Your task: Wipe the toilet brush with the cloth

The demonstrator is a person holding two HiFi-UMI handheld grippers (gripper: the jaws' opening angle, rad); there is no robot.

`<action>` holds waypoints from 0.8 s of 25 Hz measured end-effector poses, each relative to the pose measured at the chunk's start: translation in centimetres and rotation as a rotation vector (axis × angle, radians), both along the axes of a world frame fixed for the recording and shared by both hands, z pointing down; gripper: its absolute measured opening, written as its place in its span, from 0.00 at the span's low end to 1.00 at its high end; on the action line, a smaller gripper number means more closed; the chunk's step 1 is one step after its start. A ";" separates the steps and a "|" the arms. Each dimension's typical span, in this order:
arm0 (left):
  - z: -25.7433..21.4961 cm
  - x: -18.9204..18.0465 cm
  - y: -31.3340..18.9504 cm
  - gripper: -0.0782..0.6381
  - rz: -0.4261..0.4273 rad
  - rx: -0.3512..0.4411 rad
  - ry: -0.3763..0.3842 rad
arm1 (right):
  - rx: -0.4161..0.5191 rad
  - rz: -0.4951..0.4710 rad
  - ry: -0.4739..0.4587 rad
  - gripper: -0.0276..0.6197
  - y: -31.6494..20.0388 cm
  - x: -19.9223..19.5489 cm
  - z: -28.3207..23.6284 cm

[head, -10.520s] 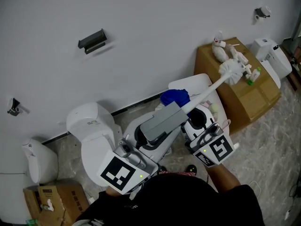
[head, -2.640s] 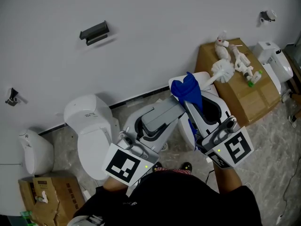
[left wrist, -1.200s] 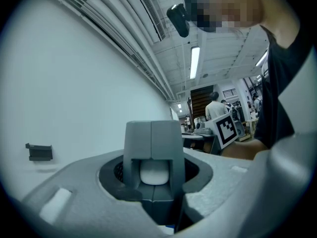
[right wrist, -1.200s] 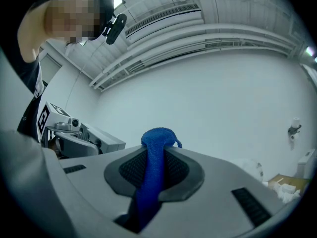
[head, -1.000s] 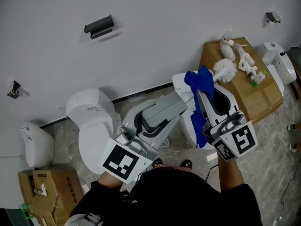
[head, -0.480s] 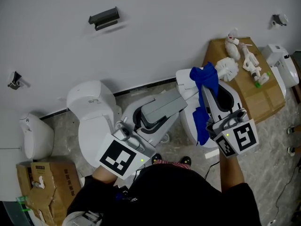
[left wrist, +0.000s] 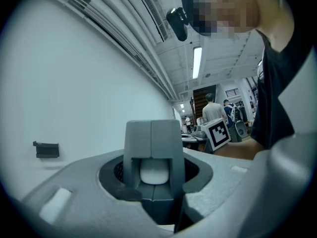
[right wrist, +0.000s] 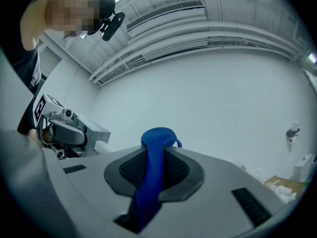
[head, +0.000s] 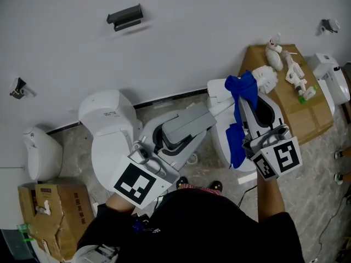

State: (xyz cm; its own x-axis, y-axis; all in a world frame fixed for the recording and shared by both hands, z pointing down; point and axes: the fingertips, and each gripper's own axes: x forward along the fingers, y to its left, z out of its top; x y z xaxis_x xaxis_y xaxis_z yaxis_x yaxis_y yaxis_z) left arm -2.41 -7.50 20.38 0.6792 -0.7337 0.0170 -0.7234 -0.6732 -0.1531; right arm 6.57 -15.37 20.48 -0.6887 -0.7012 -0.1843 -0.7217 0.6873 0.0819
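Note:
My left gripper [head: 204, 116] is shut on the handle of the white toilet brush [head: 267, 76] and holds it out level toward the right. In the left gripper view the gripper [left wrist: 151, 133] has the white handle end [left wrist: 154, 172] clamped between its grey jaws. My right gripper [head: 242, 102] is shut on the blue cloth [head: 242, 87]. The cloth is bunched against the brush just below its bristle head, and a tail hangs down beside the jaws. In the right gripper view the cloth [right wrist: 154, 155] runs up between the jaws of the gripper [right wrist: 157, 148].
A white toilet [head: 262, 126] with a dark bowl opening lies under both grippers. Another toilet [head: 107, 130] stands to the left, with a urinal [head: 39, 166] beyond it. A cardboard box [head: 299, 114] with white fittings on it is at the right, and another box [head: 44, 218] at the lower left.
Since the earliest frame the cloth has travelled along the handle from near the left jaws up to the bristle head. Over the last second it edged slightly closer to the head.

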 end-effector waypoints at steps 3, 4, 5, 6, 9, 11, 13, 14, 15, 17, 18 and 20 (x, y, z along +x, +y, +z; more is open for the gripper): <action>0.0 -0.1 0.2 0.34 -0.005 0.000 -0.004 | 0.000 0.003 0.001 0.14 0.0 0.1 0.2; 0.1 -0.2 0.3 0.34 -0.008 -0.001 -0.003 | -0.003 0.004 0.004 0.14 -0.1 0.1 0.2; 0.1 -0.2 0.3 0.34 -0.011 -0.003 -0.002 | -0.004 0.005 0.006 0.14 -0.2 0.1 0.3; 0.1 -0.2 0.4 0.34 -0.014 -0.004 -0.001 | -0.005 0.006 0.006 0.14 -0.2 0.2 0.3; 0.2 -0.3 0.6 0.34 -0.017 -0.004 -0.001 | -0.004 0.012 0.010 0.14 -0.2 0.3 0.4; 0.1 -0.3 0.7 0.34 -0.018 -0.006 -0.003 | -0.004 0.018 0.015 0.14 -0.4 0.5 0.5; 0.1 -0.3 0.8 0.34 -0.019 -0.007 -0.006 | -0.008 0.023 0.014 0.14 -0.5 0.7 0.5; 0.1 -0.3 0.8 0.34 -0.019 -0.006 -0.006 | -0.009 0.026 0.013 0.14 -0.6 0.8 0.6; 0.1 -0.4 0.9 0.34 -0.020 -0.006 -0.005 | -0.010 0.029 0.013 0.14 -0.7 0.9 0.6; 0.0 -0.5 0.9 0.34 -0.020 -0.004 -0.005 | -0.011 0.034 0.013 0.14 -0.8 0.9 0.7; 0.0 -0.6 1.0 0.34 -0.021 -0.003 -0.006 | -0.012 0.036 0.014 0.14 -0.8 0.9 0.7; 0.0 -0.6 1.1 0.34 -0.020 -0.003 -0.011 | -0.014 0.041 0.015 0.14 -0.9 1.0 0.8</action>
State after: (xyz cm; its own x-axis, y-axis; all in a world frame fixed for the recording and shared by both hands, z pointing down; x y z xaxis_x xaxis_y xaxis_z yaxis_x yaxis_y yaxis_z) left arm -3.05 -6.44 20.40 0.6643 -0.7470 0.0260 -0.7350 -0.6592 -0.1591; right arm 7.55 -16.30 21.24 -0.6620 -0.7314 -0.1635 -0.7480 0.6584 0.0835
